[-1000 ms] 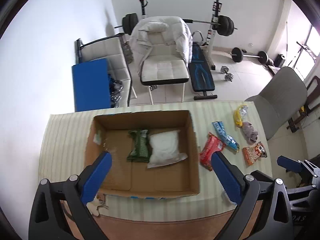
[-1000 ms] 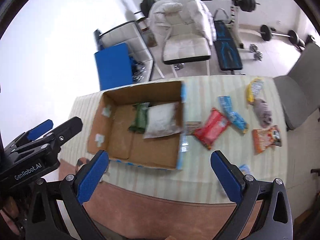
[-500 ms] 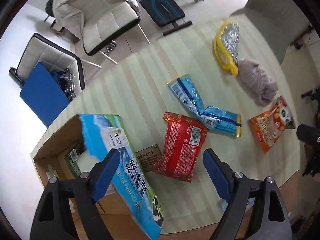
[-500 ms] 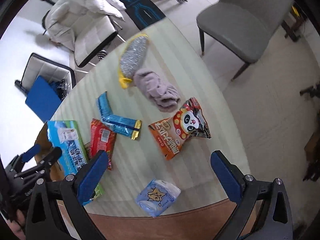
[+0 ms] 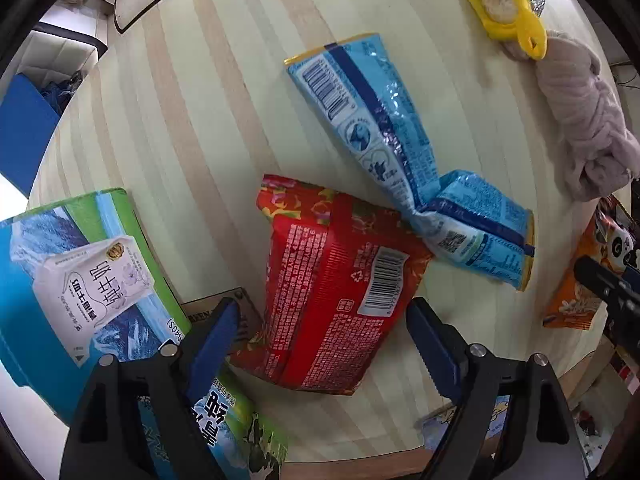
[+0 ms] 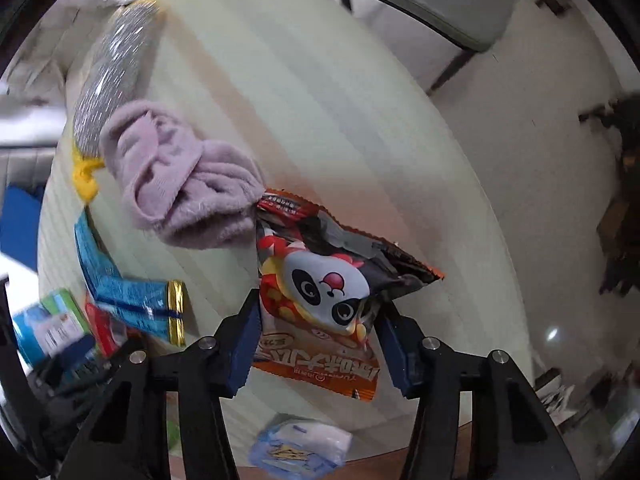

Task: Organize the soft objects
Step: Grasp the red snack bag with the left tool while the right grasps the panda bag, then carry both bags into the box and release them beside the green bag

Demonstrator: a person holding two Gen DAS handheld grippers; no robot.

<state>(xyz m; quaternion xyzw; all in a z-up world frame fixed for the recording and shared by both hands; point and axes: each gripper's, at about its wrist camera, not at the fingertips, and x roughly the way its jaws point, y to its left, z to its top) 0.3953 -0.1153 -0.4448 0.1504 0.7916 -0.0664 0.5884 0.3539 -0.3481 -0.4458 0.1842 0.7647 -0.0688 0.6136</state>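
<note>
Left claw [image 5: 322,340] spread wide around red packet [image 5: 334,304]; right claw [image 6: 316,334] straddled panda snack bag [image 6: 320,300], contact unclear. Blue packet [image 5: 404,148], lilac cloth [image 6: 180,184] unsorted on tabletop [image 5: 192,120]; most remained.

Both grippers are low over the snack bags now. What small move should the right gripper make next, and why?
Probably close the right gripper on the panda snack bag. Its open fingers already stand on either side of the bag, which lies on the table outside the box.
</note>
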